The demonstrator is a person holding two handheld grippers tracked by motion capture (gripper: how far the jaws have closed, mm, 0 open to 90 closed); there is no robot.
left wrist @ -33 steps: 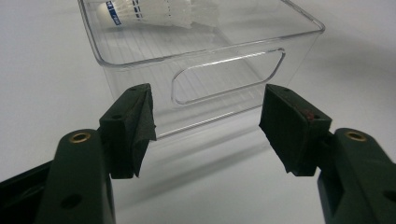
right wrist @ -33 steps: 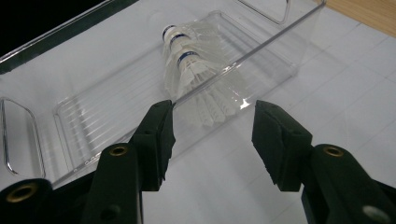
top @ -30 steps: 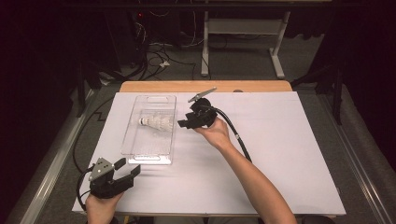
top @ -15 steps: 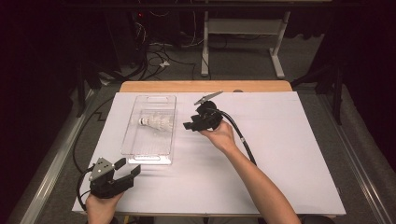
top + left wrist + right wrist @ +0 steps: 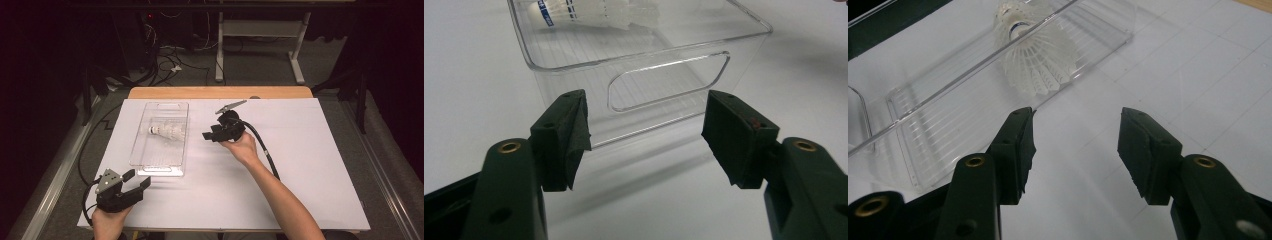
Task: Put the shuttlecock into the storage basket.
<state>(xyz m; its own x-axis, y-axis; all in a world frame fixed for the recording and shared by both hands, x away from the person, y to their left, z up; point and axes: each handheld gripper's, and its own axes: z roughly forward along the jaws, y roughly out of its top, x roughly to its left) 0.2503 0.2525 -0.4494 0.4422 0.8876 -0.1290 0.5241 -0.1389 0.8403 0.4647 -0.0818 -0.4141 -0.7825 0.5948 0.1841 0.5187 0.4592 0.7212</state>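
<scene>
A white shuttlecock (image 5: 167, 132) lies on its side in a clear plastic bin (image 5: 147, 157) at the table's left middle. Through the bin's wall it appears as a white shuttlecock (image 5: 1035, 55) in the right gripper view and, at the far end of the clear bin (image 5: 664, 85), as a shuttlecock (image 5: 594, 10) in the left gripper view. My right gripper (image 5: 209, 136) hovers open just right of the bin, jaws empty, pointing at it (image 5: 1075, 150). My left gripper (image 5: 137, 181) rests open near the front left corner, facing the bin's near handle end (image 5: 646, 135).
A white sheet (image 5: 310, 165) covers the table, with a wooden edge (image 5: 220, 92) at the back. The right gripper's black cable (image 5: 265, 150) trails across the sheet beside the forearm. Cables and a table frame stand on the floor beyond.
My right gripper has drifted slightly right and back from the bin over the last second. The left gripper and the shuttlecock have stayed put.
</scene>
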